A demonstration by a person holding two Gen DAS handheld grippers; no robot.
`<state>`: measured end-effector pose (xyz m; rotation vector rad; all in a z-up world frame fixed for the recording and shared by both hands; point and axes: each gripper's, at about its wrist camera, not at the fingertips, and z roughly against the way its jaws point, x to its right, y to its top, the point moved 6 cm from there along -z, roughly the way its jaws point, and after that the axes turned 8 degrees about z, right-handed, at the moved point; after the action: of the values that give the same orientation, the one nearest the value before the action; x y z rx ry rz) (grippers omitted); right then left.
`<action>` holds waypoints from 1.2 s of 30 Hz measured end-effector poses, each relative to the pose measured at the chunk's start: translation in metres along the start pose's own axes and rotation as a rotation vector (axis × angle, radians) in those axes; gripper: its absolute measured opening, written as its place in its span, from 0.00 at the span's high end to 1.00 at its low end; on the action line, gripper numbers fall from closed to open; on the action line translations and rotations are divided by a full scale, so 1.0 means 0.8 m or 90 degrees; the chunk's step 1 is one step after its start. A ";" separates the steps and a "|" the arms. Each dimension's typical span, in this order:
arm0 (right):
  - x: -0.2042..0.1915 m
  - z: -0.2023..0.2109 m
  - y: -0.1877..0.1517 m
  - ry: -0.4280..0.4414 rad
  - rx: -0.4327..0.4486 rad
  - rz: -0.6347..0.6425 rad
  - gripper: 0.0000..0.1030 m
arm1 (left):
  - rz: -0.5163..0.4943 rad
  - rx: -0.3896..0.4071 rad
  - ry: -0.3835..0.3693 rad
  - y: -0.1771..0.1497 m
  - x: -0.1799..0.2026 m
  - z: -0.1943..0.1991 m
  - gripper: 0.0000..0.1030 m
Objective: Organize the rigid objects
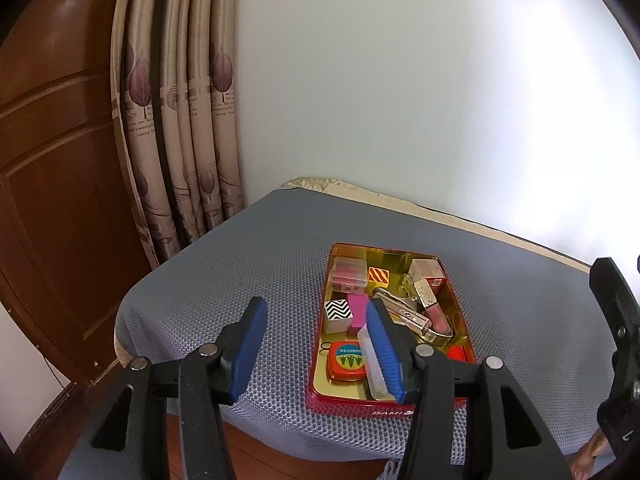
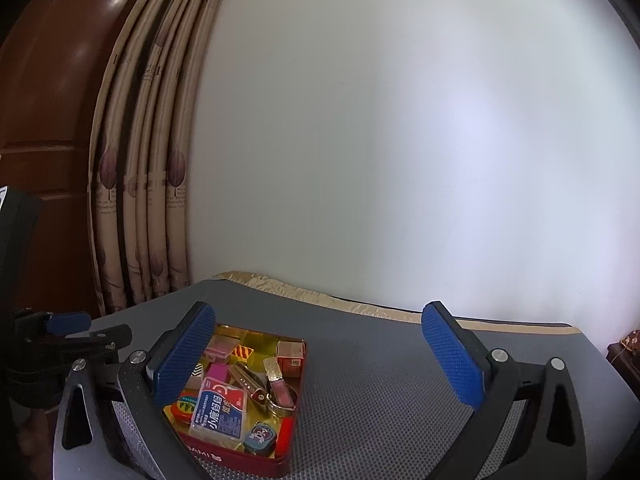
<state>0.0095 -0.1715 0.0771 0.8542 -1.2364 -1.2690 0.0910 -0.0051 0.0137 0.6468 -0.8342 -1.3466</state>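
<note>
A red tin (image 1: 380, 411) with a gold inside sits on the grey mat. It holds a clear plastic case (image 1: 349, 274), an orange striped block (image 1: 378, 275), a zigzag block (image 1: 338, 314), a pink block (image 1: 357, 314), a red tape measure (image 1: 347, 362), a lip gloss (image 1: 434, 314) and a blue-and-white sachet (image 2: 218, 408). My left gripper (image 1: 316, 350) hovers open over the tin's near left edge, with nothing between its pads. My right gripper (image 2: 320, 356) stands wide open, its left pad over the tin (image 2: 240, 458), holding nothing.
The grey mesh mat (image 1: 224, 280) covers a small table against a white wall. A patterned curtain (image 1: 180, 120) and a brown wooden door (image 1: 56, 160) stand to the left. Dark wooden furniture (image 2: 624, 344) shows at the far right. A person's fingers (image 1: 586, 458) hold the right gripper.
</note>
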 end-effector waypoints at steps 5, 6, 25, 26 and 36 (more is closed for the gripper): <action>-0.001 -0.001 -0.001 0.001 -0.008 -0.001 0.00 | -0.009 0.001 0.004 -0.001 0.002 -0.001 0.49; -0.001 -0.001 -0.001 0.003 -0.008 -0.001 0.00 | -0.010 0.002 0.004 -0.001 0.002 -0.001 0.49; -0.009 0.002 -0.002 0.014 -0.005 0.007 0.00 | -0.013 0.019 0.015 0.002 0.002 0.009 0.44; -0.009 0.002 -0.002 0.015 -0.004 0.007 0.00 | -0.012 0.019 0.014 0.003 0.002 0.010 0.44; -0.010 0.003 -0.004 0.021 -0.004 0.014 0.00 | -0.010 0.004 0.006 0.001 0.002 0.005 0.44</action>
<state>0.0079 -0.1641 0.0730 0.8515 -1.2115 -1.2369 0.0880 -0.0061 0.0172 0.6646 -0.8273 -1.3549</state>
